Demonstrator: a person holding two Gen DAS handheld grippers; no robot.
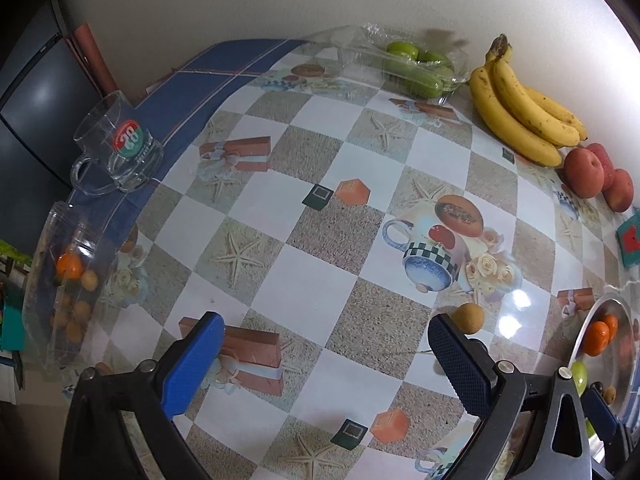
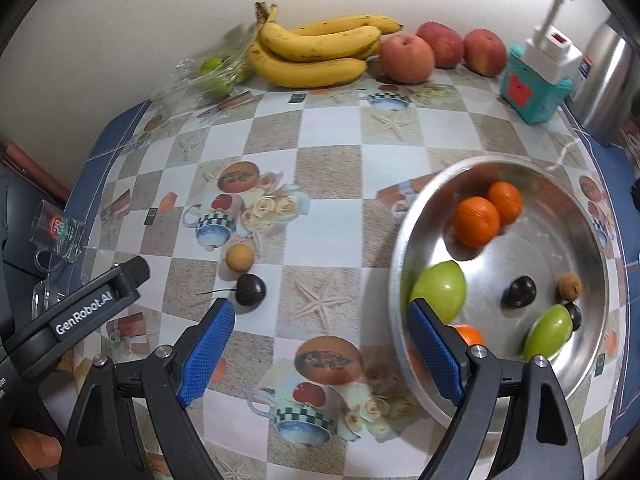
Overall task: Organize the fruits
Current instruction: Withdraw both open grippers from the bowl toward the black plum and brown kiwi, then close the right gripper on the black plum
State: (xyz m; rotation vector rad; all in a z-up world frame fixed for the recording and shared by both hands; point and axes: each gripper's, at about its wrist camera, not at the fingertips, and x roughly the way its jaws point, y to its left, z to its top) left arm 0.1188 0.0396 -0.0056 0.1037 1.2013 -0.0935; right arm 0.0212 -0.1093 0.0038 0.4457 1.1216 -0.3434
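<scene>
Left claw (image 1: 324, 344) spread wide, empty, over desk (image 1: 304, 240); right claw (image 2: 320, 344) also gaping (nothing held). Longan (image 2: 239, 257) and cherry (image 2: 250, 289) lie beside each other, left of bowl (image 2: 404, 248).

Longan (image 2: 239, 257) just behind cherry (image 2: 250, 289), both left of bowl (image 2: 404, 240); bananas (image 2: 316, 50) far behind.

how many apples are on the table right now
3 red apples, in a row by the wall, right of the bananas. More may be hidden behind them.
</scene>
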